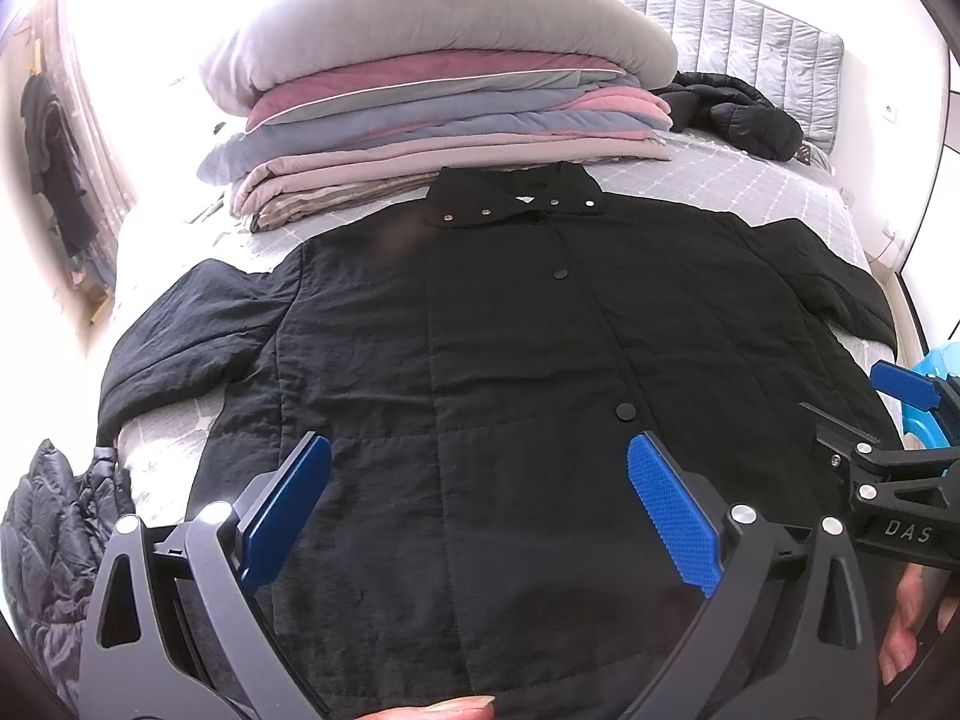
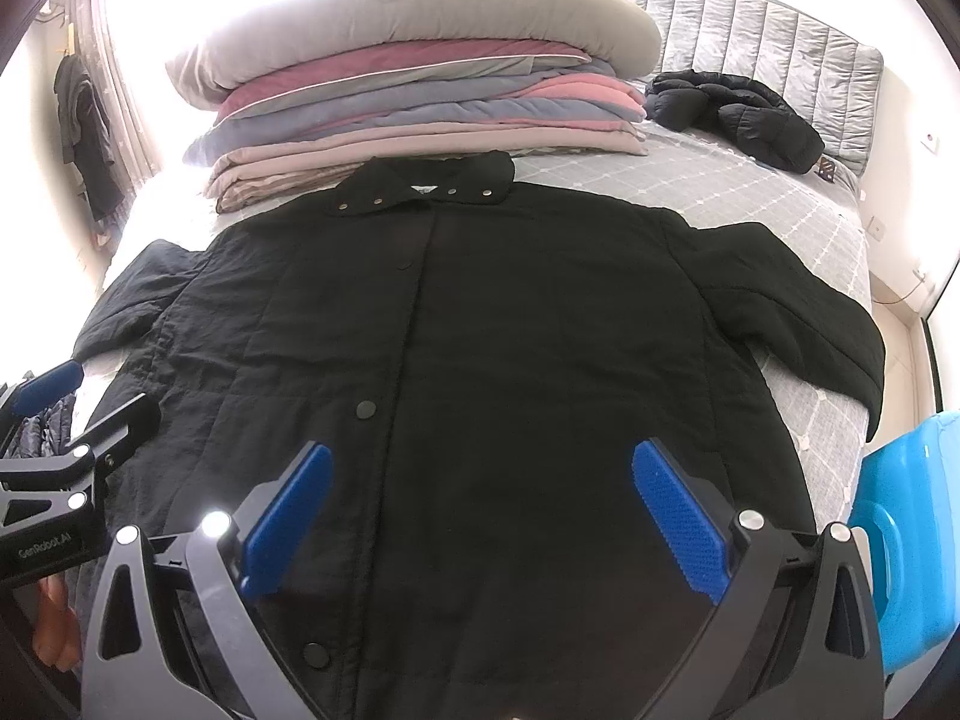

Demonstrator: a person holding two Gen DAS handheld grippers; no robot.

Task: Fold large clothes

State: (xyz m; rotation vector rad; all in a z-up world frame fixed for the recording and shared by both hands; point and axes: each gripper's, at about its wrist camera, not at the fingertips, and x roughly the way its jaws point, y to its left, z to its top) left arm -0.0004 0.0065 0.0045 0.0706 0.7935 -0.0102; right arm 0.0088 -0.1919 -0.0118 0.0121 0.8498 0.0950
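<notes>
- Left wrist view: a bed (image 1: 750, 180) under a grey sheet crossed with a white grid fills the frame, bright window light washing out the top and the 10 o'clock side.
- Spread flat across that bed, front up, lies the black coat (image 1: 510, 330): collar at 12 o'clock, snaps shut down the placket, a sleeve out towards 9 o'clock and the other towards 3 o'clock.
- Touching the collar, at 12 o'clock, sits a stack of folded bedding (image 1: 432, 102), grey on top, pink, mauve and blue-grey layers under it.
- A black puffer jacket (image 1: 738, 114) lies crumpled at 1 o'clock, against the quilted grey headboard (image 1: 738, 24).
- Dark clothes hang by the curtain (image 1: 90, 138) at 9 o'clock; a dark quilted garment (image 1: 54, 540) droops off the bed's edge at 8 o'clock.
- The left tool (image 1: 480, 504) hovers above the coat's lower half, blue pads wide apart, nothing between them.
- Right wrist view: same bed, same coat (image 2: 510, 360), seen from slightly further right.
- The right tool (image 2: 483, 510) is likewise spread open above the hem area, holding nothing.
- A bright blue plastic container (image 2: 906, 546) stands off the bed's side at 4 o'clock; what is in it, I cannot tell.
- A hand (image 2: 54, 630) shows at 8 o'clock under the other tool's black body.
</notes>
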